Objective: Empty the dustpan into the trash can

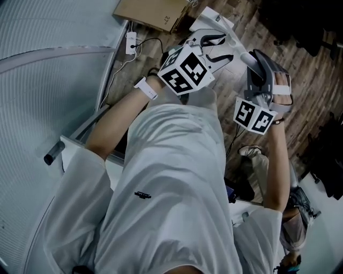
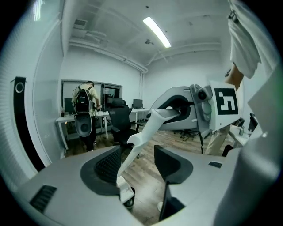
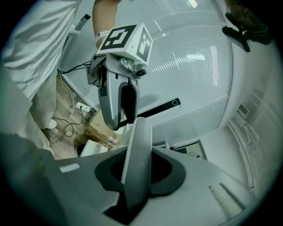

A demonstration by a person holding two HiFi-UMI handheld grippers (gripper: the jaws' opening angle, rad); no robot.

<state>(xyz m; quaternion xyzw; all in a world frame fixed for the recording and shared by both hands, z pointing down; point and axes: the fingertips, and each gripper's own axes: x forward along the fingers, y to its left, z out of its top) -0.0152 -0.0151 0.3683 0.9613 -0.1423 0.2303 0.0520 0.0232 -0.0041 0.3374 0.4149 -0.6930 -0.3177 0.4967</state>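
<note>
The person's white shirt (image 1: 171, 176) fills most of the head view, with the ribbed curved wall (image 1: 43, 96) at 9 o'clock and plank floor (image 1: 300, 69) at 2 o'clock; a cardboard box (image 1: 153, 12) lies at 12 o'clock, and just right of it is a white shape I take for the pan end of the dustpan (image 1: 211, 18), though I can't be sure; I can pick out no trash can; what matters is the dustpan handle (image 2: 146, 130), its long axis slanting from 1 o'clock to 7 o'clock in the left gripper view; the right gripper (image 3: 137, 170) is clamped on its upper part; the left gripper (image 2: 139, 164) stands spread wide around the shaft lower down, nearer the pan, pads not touching, the shaft closer to its 9 o'clock pad; I'd judge it must close there before any tipping; smallest, a power strip (image 1: 130, 42) at 11 o'clock
</note>
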